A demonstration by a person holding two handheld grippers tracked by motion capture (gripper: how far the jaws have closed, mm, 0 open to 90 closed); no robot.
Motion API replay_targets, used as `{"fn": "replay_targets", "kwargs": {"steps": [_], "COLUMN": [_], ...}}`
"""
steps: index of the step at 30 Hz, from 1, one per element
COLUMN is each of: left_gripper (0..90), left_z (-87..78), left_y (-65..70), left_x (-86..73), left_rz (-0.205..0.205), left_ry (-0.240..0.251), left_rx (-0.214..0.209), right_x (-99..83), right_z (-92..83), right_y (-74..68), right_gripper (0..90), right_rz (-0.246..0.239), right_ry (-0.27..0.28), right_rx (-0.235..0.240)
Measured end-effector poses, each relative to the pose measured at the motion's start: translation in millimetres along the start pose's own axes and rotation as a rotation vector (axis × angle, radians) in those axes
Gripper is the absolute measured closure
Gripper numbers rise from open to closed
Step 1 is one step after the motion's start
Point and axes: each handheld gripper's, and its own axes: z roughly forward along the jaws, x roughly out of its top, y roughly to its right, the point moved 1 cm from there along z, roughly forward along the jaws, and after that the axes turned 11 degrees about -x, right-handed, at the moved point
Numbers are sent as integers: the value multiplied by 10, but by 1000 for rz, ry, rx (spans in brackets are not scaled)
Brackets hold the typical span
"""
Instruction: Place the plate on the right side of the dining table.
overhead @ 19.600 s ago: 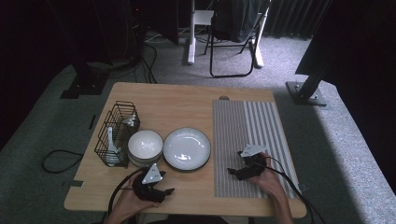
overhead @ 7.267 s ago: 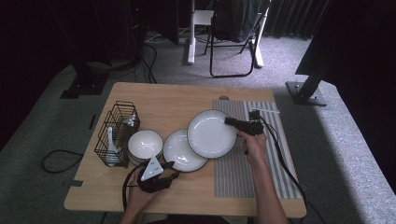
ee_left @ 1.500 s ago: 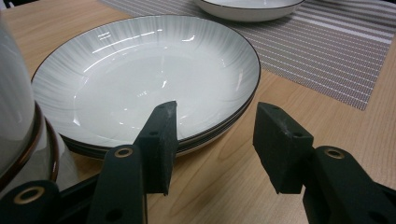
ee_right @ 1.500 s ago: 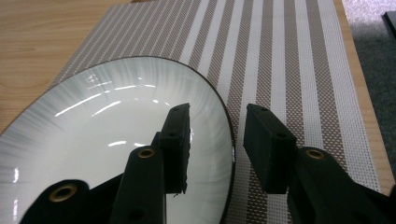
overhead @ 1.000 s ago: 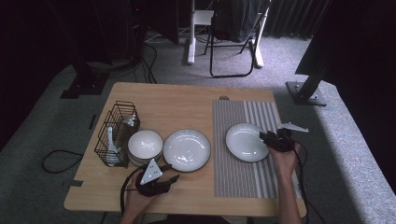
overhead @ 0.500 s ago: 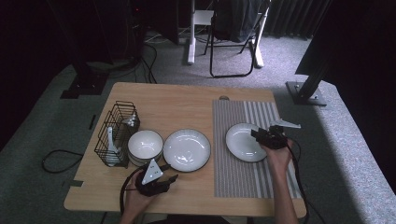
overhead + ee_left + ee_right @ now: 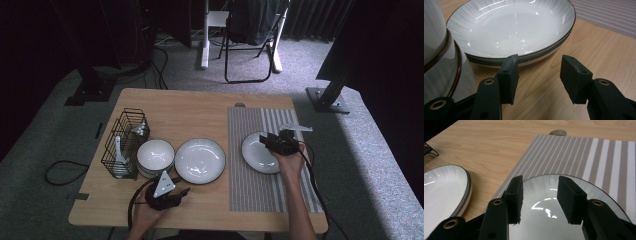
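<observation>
A white plate with a dark rim (image 7: 259, 153) lies on the striped placemat (image 7: 260, 185). My right gripper (image 7: 267, 142) hovers over the plate's right part, pointing left. In the right gripper view it (image 7: 540, 198) is open, nothing between its jaws, with the plate (image 7: 554, 220) just below and the placemat (image 7: 584, 152) beyond. A larger stack of plates (image 7: 200, 160) sits mid-table, and stacked bowls (image 7: 155, 157) stand to its left. My left gripper (image 7: 180, 193) rests open near the front edge. In its own view it (image 7: 539, 75) faces the plate stack (image 7: 511, 27), with a bowl (image 7: 439, 62) at the left.
A black wire basket (image 7: 125, 142) with utensils stands at the table's left side. The plate stack's rim (image 7: 441, 192) shows left of the placemat in the right gripper view. A folding chair (image 7: 250, 35) stands on the floor beyond the table.
My right gripper has moved left and a little up, from the plate's right edge to over the plate. The plate stays on the placemat. The left gripper has not moved.
</observation>
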Motion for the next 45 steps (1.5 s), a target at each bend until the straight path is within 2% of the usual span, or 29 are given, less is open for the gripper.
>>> {"fn": "replay_targets", "kwargs": {"steps": [10,15,23,25,36,45], "left_gripper": [500,503,505,504,500,500], "left_z": [9,39,45,58,88,87], "left_y": [-2,18,15,10,24,22], "left_x": [-17,-23,-24,-21,-21,-23], "left_rz": [-4,15,19,19,29,30], "left_ry": [-7,-30,-49,-77,-123,-131], "left_rx": [-16,-31,-54,-56,-74,-88], "right_x": [131,178,245,263,325,380], "right_z": [39,56,80,89,110,123], "right_y": [-144,-193,-266,-288,-433,-529], "right_gripper": [546,549,543,544,528,532], "right_rz": [-41,-46,-47,-45,-68,-82], "right_ry": [-2,0,-1,0,5,10], "right_rx": [46,63,87,91,114,136]}}
